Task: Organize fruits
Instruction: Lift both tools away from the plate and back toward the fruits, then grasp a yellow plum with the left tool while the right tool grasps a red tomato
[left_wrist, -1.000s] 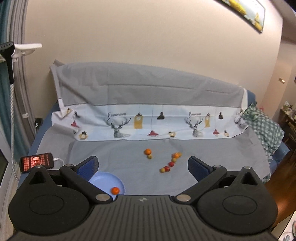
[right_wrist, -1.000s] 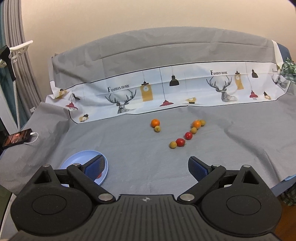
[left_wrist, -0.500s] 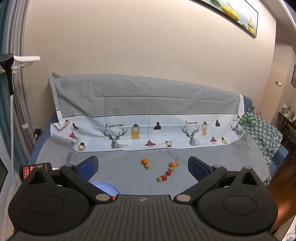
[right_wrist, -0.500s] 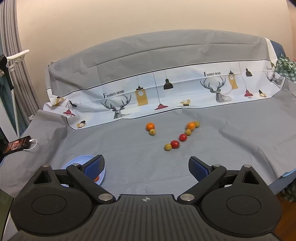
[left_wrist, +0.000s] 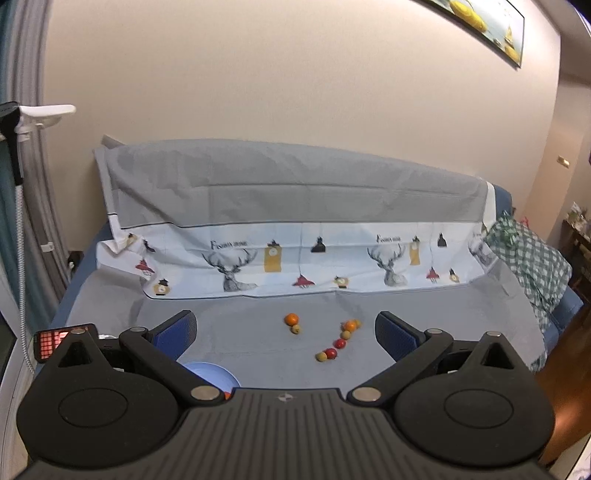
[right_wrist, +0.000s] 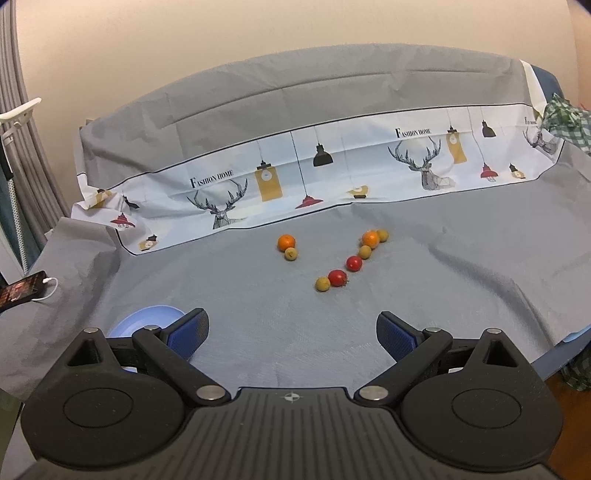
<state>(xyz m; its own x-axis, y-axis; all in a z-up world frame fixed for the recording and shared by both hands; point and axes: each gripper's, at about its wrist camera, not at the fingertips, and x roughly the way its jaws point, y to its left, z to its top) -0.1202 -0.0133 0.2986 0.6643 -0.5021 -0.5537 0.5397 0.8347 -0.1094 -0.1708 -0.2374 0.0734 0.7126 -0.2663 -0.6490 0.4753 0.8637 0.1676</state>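
Several small fruits lie on the grey cloth: an orange (right_wrist: 286, 242) with a yellow-green fruit (right_wrist: 291, 253) beside it, a second orange (right_wrist: 370, 238), two red tomatoes (right_wrist: 337, 277) and more yellow-green fruits (right_wrist: 322, 284). They also show in the left wrist view (left_wrist: 291, 319). A light blue plate (right_wrist: 147, 317) sits at the near left, partly hidden behind the right gripper's left finger; in the left wrist view the plate (left_wrist: 210, 373) holds an orange fruit (left_wrist: 227, 396), mostly hidden. My left gripper (left_wrist: 286, 332) and right gripper (right_wrist: 291, 334) are open and empty, well short of the fruits.
A printed deer cloth (right_wrist: 332, 177) drapes over the sofa back. A phone (right_wrist: 22, 291) on a white cable lies at the far left. A green checked cloth (left_wrist: 532, 266) sits at the right end. A white stand (left_wrist: 22, 147) is at the left wall.
Both grippers have drawn back and tilted; the plate has slid lower behind the fingers in both views. The fruits have not moved. Both grippers stay open.
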